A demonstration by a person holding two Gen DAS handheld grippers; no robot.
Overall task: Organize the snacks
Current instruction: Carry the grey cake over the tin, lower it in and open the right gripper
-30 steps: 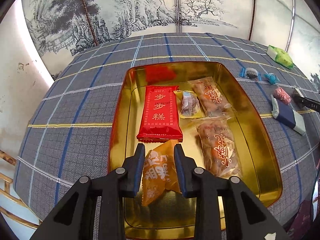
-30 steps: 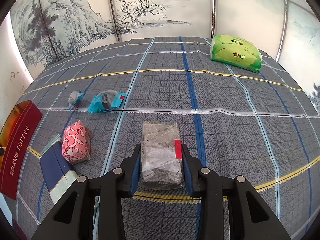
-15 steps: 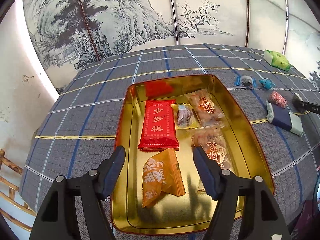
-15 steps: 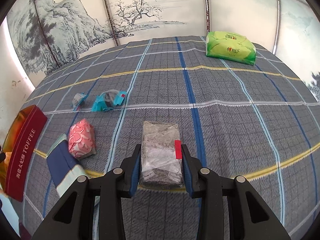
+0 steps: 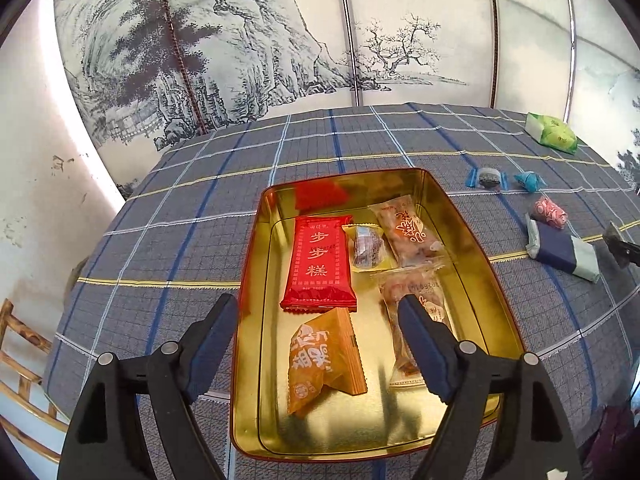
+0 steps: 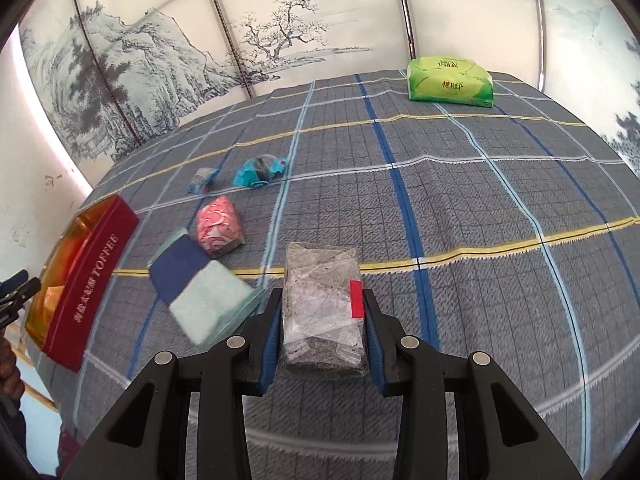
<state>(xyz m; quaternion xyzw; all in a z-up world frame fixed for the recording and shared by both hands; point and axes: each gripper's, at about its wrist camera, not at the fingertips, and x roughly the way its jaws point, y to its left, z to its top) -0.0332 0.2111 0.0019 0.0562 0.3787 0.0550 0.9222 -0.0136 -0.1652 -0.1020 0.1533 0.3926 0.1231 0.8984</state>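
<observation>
A gold tin (image 5: 496,292) with red outer walls (image 6: 86,280) lies on the checked tablecloth. Inside it rest a red bar (image 5: 320,264), an orange triangular packet (image 5: 324,360), a small clear-wrapped sweet (image 5: 366,246) and two pale pastry packs (image 5: 406,228). My left gripper (image 5: 318,316) hovers above the tin's near end, its jaws opening, with nothing pressed between them; the orange packet lies free below. My right gripper (image 6: 320,312) is shut on a clear pack of dark grey sweet (image 6: 322,304), held above the cloth to the right of the tin.
Loose on the cloth between tin and right gripper: a navy-and-mint pack (image 6: 196,284), a pink patterned sweet (image 6: 218,226), two blue-wrapped sweets (image 6: 260,170). A green tissue pack (image 6: 450,80) sits at the far edge. A painted screen stands behind the table.
My left gripper let go of the orange packet, opened wide and rose slightly. My right gripper carried the grey pack leftward, nearer the tin and the loose sweets.
</observation>
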